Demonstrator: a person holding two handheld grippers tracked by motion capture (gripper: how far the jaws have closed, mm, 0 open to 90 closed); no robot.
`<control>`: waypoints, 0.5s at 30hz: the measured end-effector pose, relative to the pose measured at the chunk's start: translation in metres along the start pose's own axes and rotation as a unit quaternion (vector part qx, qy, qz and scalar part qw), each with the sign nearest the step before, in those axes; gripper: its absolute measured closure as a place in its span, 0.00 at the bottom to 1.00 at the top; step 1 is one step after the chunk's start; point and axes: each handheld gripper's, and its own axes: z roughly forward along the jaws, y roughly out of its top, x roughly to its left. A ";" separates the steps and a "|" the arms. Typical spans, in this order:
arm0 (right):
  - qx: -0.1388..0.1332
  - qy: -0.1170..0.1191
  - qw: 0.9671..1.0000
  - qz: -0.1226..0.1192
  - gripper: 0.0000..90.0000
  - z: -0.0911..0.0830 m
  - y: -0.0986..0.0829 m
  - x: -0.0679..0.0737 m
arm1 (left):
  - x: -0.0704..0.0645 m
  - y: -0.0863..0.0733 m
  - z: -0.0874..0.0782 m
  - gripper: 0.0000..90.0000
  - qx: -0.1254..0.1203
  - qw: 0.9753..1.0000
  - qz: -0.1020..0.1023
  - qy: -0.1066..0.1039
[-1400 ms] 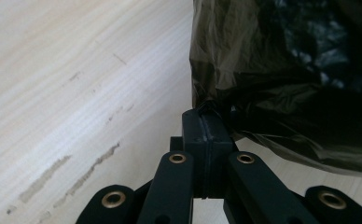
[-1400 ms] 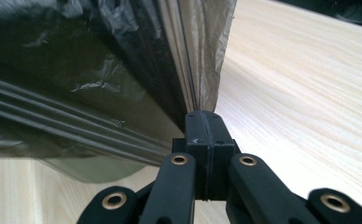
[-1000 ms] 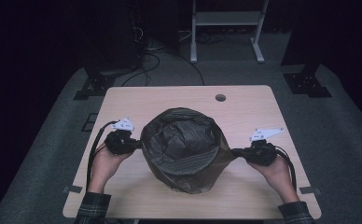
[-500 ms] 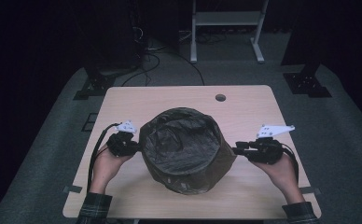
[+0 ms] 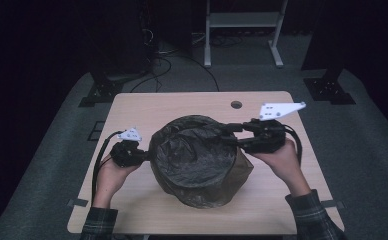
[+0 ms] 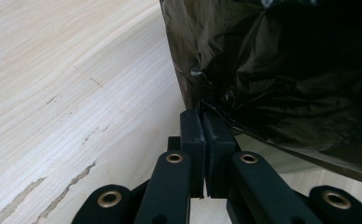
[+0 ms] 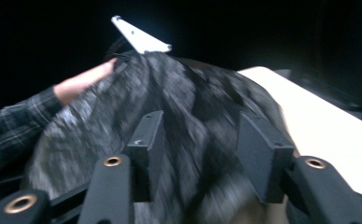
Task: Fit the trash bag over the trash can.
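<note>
Pale wood table [image 5: 147, 107] first, since it's the biggest thing here: one of them, with a small round hole near the far edge. Sitting on the middle of it is one dark plastic bag [image 5: 197, 160], crinkly and puffed up, mouth held wide open and facing up.

Two hands, two grippers. The left gripper [image 6: 207, 135] is clamped tight on the bag's rim at the left side; in the left gripper view its jaws are pressed together with a fold of film pinched between them. The right gripper [image 5: 232, 134] is up over the far right part of the rim with its jaws spread apart, holding nothing, and the right gripper view is blurry, with the bag film behind the jaws.

My read: we're mid-way through opening or reshaping the bag mouth, with one side anchored and the other hand going for a fresh hold. Next move probably needs the right jaws lowered so one goes inside the rim and one outside, then closed on a single layer without dragging the bag off the left grip.
</note>
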 end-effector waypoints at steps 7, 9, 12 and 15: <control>0.036 -0.007 0.999 -0.017 0.95 0.031 0.004 0.002 | 0.000 -0.003 -0.007 0.98 -0.007 1.000 -0.001 -0.001; 0.035 -0.004 0.999 -0.023 1.00 0.030 0.001 0.005 | -0.001 -0.003 -0.008 0.98 -0.009 1.000 -0.002 -0.002; 0.037 0.003 0.999 -0.025 1.00 0.026 -0.002 0.009 | -0.002 -0.004 -0.009 0.98 -0.008 1.000 0.000 -0.004; 0.034 0.018 0.999 -0.032 1.00 0.012 -0.011 0.024 | -0.011 -0.004 -0.011 0.98 -0.005 1.000 0.006 -0.008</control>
